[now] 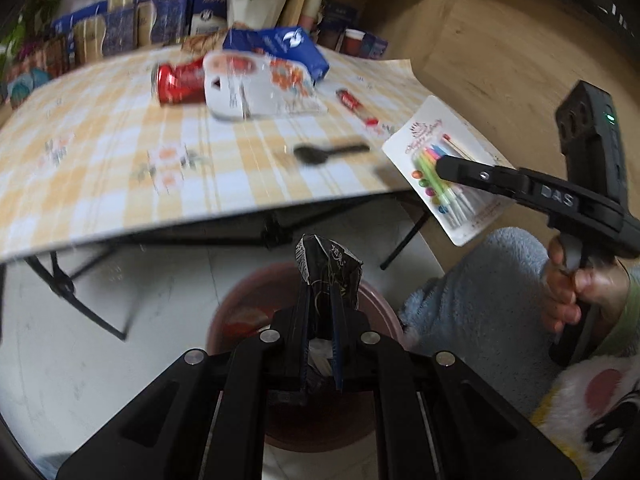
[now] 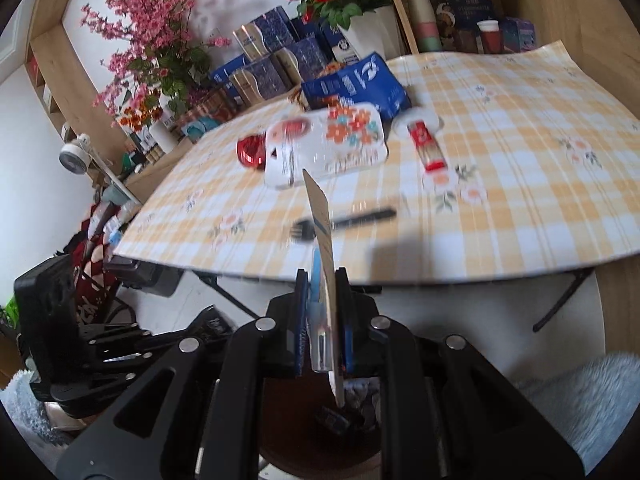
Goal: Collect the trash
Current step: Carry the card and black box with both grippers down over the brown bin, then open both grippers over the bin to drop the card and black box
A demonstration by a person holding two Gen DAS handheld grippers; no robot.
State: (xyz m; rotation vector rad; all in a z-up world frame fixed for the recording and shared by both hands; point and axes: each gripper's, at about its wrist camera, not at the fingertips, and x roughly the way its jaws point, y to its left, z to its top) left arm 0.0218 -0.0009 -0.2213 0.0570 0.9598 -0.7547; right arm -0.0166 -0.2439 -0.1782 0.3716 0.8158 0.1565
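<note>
Left gripper (image 1: pixel 320 300) clamps black wrapper (image 1: pixel 329 270) above reddish bin (image 1: pixel 376 300); right gripper (image 2: pixel 323 304) pinches candle card (image 2: pixel 320 216) edge-on, over bin, below table edge (image 2: pixel 480 276).

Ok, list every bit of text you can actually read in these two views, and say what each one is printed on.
"DAS": on the arm of the right hand-held gripper.
Candle pack it holds: cursive heading, too blurred to read.
Black wrapper in the left hand-held gripper: markings unreadable.
Red can, blue bag, white packet, red sachet, blue boxes: print too blurred or small.
</note>
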